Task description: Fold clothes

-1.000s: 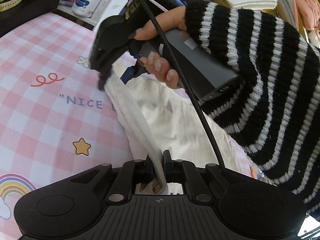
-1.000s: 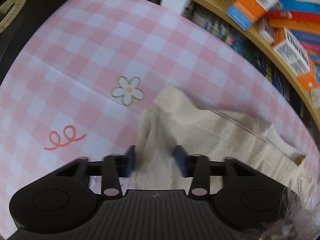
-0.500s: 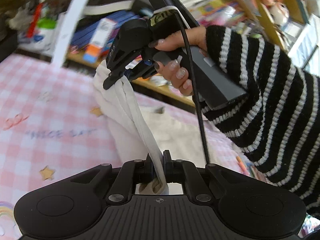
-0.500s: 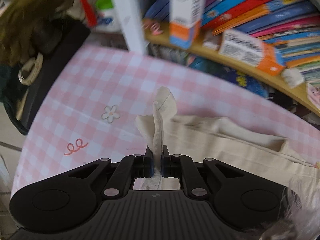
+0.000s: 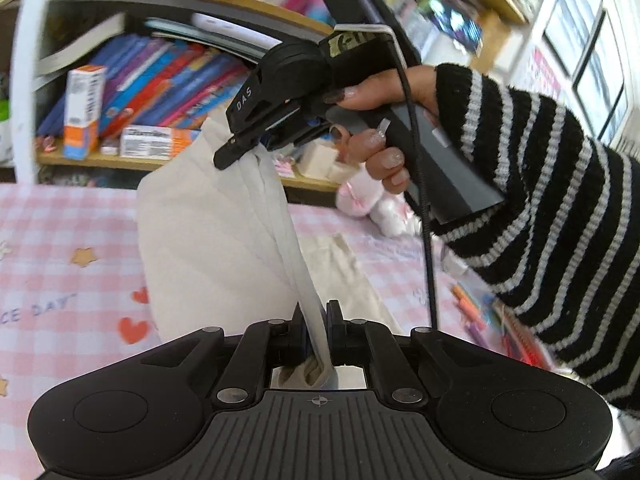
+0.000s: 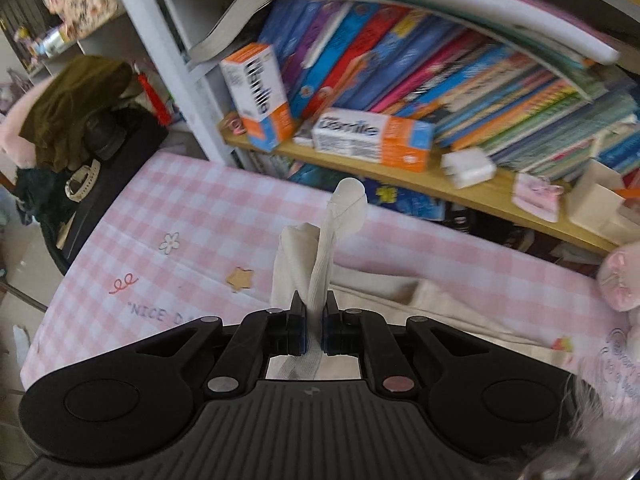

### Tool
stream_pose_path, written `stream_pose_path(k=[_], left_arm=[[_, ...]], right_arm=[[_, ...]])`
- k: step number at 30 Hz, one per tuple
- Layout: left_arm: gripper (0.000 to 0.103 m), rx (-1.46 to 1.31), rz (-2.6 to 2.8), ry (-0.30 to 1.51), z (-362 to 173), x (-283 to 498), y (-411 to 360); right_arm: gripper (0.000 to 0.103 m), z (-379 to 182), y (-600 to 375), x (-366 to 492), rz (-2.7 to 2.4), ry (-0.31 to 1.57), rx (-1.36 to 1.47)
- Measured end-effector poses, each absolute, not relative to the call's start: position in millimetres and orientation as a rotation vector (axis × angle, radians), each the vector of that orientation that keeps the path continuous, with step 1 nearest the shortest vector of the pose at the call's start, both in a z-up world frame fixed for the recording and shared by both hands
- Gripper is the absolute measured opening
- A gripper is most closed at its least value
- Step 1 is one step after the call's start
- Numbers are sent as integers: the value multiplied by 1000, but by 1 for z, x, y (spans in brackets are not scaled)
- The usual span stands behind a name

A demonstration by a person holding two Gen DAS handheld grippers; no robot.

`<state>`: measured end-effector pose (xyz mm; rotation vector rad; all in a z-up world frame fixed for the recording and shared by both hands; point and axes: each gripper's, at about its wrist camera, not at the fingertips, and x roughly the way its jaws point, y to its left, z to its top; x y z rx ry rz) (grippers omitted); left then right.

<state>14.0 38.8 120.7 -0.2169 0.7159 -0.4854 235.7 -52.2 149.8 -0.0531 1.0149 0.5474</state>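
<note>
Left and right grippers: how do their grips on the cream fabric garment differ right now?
The left gripper pinches a flat, taut band of the cream fabric garment; the right gripper pinches a bunched fold whose corner pokes up past its jaws. Seen from the left wrist, the right gripper is higher, with cloth draping below it; the left holds the lower end. Both are shut on the garment, raised above the pink checked tablecloth.

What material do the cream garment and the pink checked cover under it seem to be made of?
The cream garment, held by the left gripper and the right gripper, looks like matte woven cotton or linen: it hangs in soft folds with stitched seams. The pink checked cover looks smoother, perhaps printed cotton or a coated cloth; a straight crease shows, but the finish is hard to tell.
</note>
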Motion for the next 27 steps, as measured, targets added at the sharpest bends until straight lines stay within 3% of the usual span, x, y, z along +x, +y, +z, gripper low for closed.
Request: stream_pose_path(k=[7, 16, 19, 21, 23, 27], left_arm=[[7, -132, -473, 790, 105, 22, -40], [14, 106, -402, 882, 55, 18, -123], [30, 212, -378, 868, 43, 7, -144], [49, 298, -356, 833, 36, -2, -153], [58, 370, -343, 797, 31, -9, -159], [60, 514, -317, 722, 19, -23, -170]], right_arm=[[8, 130, -152, 231, 591, 967, 2], [8, 48, -246, 230, 516, 1047, 203], [10, 22, -269, 231, 460, 1094, 317], [14, 10, -280, 229, 439, 1114, 374], [18, 4, -288, 227, 431, 1114, 414], [19, -3, -301, 224, 433, 1105, 506]])
